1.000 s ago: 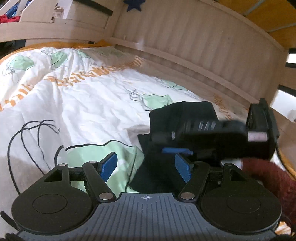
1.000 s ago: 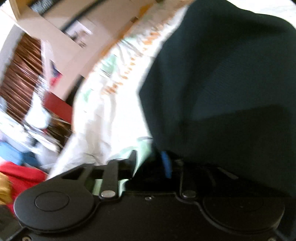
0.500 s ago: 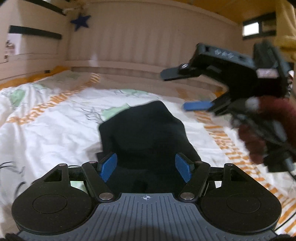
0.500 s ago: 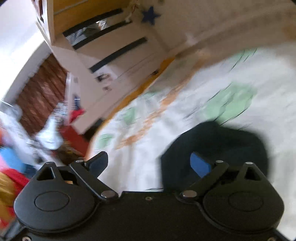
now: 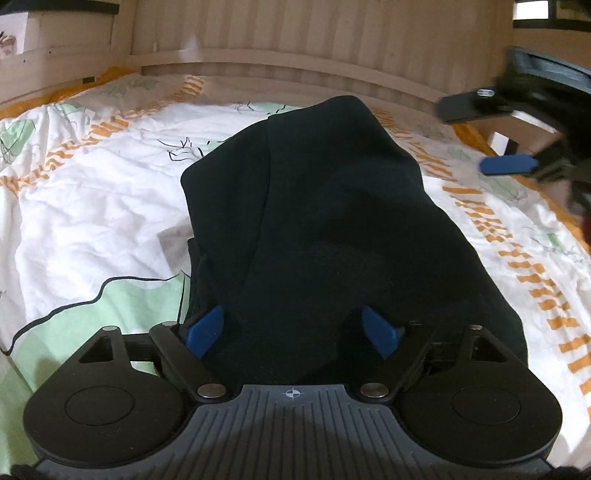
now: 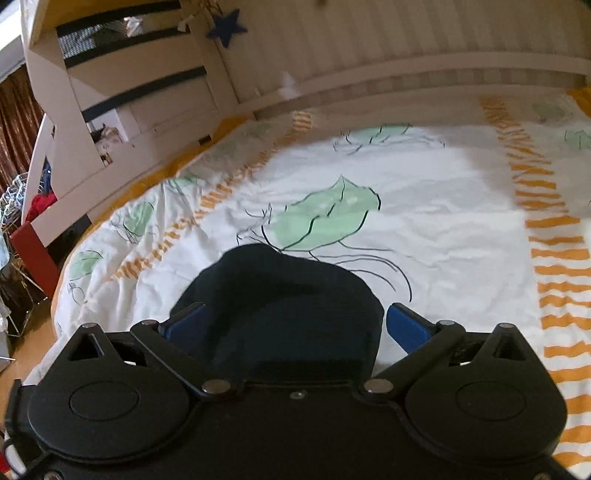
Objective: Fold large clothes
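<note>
We saw a bed spread with a white quilt printed with green leaves and orange striped bands. Behind it ran a pale panelled wooden wall, bearing a dark blue star. Pale wooden shelving stood at the left, beside brown curtains. A small window glowed brightly at the upper right.

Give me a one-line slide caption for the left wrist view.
Left gripper opening over the folded black garment on the patterned duvet, right gripper open alongside.
</note>
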`<state>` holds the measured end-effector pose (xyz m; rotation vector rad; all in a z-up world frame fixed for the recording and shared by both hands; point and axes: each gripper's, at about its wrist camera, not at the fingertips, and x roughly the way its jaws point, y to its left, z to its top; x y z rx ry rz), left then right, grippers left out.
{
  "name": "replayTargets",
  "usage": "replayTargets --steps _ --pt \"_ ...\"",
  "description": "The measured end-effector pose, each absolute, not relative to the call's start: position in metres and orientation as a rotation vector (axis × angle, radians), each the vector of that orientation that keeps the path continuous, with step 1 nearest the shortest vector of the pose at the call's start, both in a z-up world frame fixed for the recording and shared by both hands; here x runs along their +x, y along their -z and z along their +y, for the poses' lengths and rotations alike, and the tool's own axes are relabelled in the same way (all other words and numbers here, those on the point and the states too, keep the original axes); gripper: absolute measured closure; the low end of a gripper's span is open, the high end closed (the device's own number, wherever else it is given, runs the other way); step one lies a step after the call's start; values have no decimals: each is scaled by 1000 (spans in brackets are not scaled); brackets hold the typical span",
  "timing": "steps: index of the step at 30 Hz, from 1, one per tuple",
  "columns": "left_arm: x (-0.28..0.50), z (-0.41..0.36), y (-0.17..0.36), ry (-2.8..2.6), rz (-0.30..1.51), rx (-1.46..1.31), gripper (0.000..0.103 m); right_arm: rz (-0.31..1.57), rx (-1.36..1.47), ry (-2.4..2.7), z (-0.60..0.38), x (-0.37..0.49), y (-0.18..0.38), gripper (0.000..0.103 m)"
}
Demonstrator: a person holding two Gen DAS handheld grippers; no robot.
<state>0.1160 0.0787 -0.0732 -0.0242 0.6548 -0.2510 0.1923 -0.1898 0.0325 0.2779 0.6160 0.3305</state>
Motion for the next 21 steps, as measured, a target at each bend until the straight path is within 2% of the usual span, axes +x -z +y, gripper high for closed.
replayTargets --steps 8,16,21 --pt "121 75 72 257 647 -17 18 719 233 -272 -174 268 -2 1" --pt "121 77 75 248 639 -30 18 1033 240 -231 -164 343 64 2" --pt "118 77 73 246 638 -26 17 1033 237 -242 -167 337 68 2"
